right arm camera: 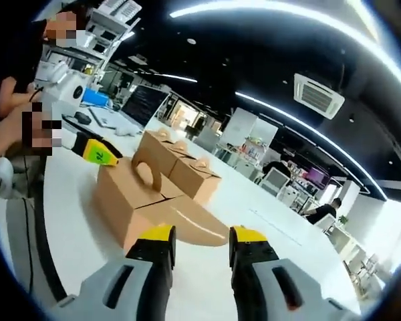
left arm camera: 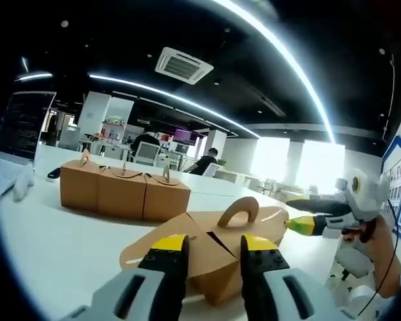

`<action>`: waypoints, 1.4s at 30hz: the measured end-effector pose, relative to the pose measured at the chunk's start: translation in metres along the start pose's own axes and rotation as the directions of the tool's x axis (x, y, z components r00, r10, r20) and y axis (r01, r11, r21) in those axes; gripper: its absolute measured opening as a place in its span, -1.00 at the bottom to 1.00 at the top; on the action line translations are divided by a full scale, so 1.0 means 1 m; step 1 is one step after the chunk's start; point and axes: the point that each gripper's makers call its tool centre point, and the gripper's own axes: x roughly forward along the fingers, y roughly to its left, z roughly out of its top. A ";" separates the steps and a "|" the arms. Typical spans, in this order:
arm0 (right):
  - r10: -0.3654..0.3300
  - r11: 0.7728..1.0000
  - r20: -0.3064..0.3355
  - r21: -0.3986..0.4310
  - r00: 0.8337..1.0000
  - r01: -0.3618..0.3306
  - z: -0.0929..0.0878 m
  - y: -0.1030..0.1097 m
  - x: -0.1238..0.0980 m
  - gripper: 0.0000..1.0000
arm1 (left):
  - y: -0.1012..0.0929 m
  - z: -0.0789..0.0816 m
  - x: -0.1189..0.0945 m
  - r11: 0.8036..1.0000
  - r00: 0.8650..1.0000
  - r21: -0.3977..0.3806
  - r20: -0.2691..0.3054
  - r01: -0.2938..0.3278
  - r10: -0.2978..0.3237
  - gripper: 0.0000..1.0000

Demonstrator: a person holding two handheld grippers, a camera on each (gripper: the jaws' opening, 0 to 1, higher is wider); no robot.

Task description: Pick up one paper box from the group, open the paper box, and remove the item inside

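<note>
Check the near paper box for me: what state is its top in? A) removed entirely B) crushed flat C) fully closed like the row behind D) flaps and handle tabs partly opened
D: the near paper box has flaps spread and a handle tab raised, unlike the closed row of boxes behind it.

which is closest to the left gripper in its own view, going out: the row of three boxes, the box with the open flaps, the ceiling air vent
1. box with the open flaps, right at the tips of the left gripper, low centre.
2. row of three boxes, further back on the white table, to the left.
3. ceiling air vent, high overhead, upper centre.
</note>
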 end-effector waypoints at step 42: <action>0.297 0.914 0.154 0.241 0.942 -0.327 0.011 0.059 -0.002 -0.24 | -0.010 -0.004 0.004 0.981 0.991 -0.143 0.040 0.130 -0.125 -0.09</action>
